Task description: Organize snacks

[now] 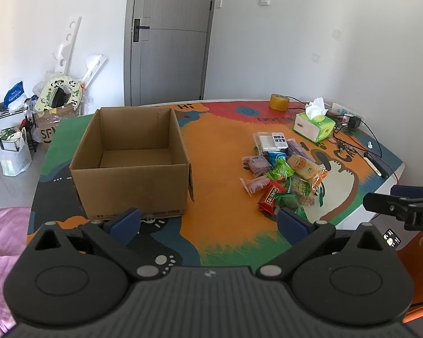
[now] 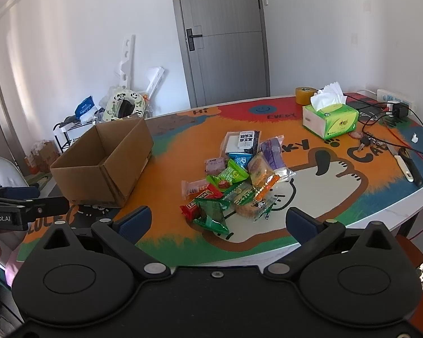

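From the left wrist, the left gripper (image 1: 208, 222) hung spread and empty just before the cardboard box (image 1: 132, 160); the snack pile (image 1: 284, 174) lay to the box's right. From the right wrist, the right gripper (image 2: 217, 222) gaped empty, the pile right of the box.

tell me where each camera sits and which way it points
Left wrist: on the left tongs, open, facing the empty cardboard box; the right tongs enter at the right edge.
Right wrist: on the right tongs, open, facing the snack pile; the left tongs enter at the left edge.
Both show the box, snacks, tissue box and door.
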A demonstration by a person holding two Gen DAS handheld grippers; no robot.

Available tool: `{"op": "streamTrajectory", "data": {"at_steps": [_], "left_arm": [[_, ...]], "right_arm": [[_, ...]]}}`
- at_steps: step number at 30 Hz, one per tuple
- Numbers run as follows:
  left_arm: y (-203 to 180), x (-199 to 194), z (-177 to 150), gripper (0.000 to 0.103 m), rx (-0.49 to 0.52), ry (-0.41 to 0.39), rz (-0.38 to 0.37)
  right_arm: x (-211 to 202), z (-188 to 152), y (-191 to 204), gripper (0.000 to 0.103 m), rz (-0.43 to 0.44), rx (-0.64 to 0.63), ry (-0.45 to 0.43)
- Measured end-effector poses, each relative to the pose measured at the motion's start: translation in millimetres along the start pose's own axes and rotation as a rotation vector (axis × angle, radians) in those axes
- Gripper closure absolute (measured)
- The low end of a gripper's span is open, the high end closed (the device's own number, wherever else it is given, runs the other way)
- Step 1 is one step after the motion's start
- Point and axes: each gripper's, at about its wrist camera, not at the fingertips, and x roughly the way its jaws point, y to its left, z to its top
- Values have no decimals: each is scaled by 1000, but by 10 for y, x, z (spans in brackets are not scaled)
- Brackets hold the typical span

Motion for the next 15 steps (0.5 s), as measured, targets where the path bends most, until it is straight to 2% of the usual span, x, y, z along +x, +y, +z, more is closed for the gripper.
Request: {"op": "streamTrajectory", "data": {"at_steps": [10, 15], "left_arm": [[-89, 140, -78, 1, 2, -2, -12], [-148, 240, -98, 1, -7, -7, -25]], "right_arm": [[49, -34, -116, 0, -12, 1, -10], [109, -77, -210, 0, 12, 15, -12]]}}
